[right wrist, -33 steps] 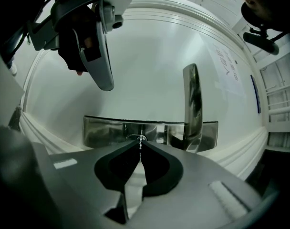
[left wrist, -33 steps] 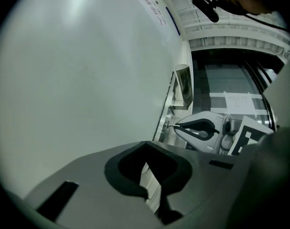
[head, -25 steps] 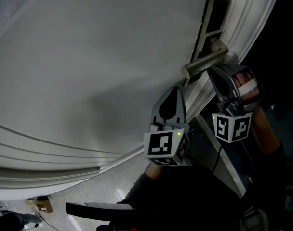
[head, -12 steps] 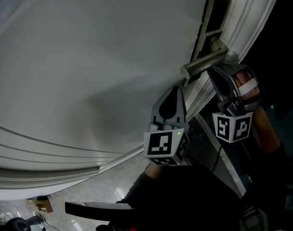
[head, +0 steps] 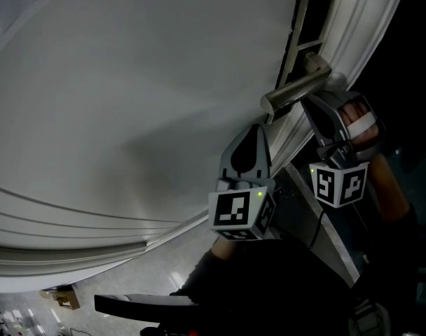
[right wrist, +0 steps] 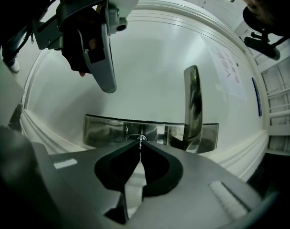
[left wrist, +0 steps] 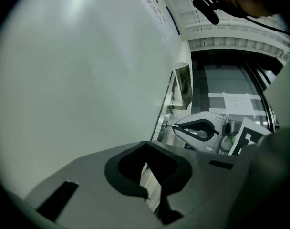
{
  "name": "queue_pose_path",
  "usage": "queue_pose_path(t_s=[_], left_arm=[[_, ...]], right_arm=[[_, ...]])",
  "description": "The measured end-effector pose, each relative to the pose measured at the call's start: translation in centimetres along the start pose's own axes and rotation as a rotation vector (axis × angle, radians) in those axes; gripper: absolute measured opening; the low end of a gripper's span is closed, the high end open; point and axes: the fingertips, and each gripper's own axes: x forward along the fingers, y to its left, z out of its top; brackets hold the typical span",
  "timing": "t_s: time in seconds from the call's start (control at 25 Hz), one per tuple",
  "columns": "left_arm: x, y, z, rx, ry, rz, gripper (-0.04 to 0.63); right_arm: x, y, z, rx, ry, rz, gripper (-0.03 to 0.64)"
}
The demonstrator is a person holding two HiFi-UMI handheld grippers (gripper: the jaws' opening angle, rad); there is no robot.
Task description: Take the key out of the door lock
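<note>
The key [right wrist: 140, 143] sticks out of the lock cylinder in the steel lock plate [right wrist: 104, 129] of the white door [head: 129, 96]. My right gripper [right wrist: 139, 148] is shut on the key, its tips right at the cylinder. The lever handle [right wrist: 192, 101] stands just right of it. In the head view the right gripper [head: 310, 105] sits under the handle [head: 297, 91] and hides the key. My left gripper [head: 255, 129] hangs shut and holding nothing beside the door face, left of the right one. In the left gripper view the left gripper [left wrist: 145, 142] points along the door, with the right gripper [left wrist: 200, 128] beyond.
The door's moulded frame [head: 360, 26] runs along the right of the handle. Floor [head: 129, 278] shows below the door's curved lower edge, with a small box [head: 62, 297] on it. A person's dark sleeves fill the bottom right.
</note>
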Motion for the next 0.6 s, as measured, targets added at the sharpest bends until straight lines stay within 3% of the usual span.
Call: queue_pose_path(t_s=[0.6], left_arm=[[-0.04,0.1,0.07,-0.001,-0.002,-0.003,0.0]], right_arm=[[-0.06,0.01,0.03,0.008,0.007,0.004,0.011]])
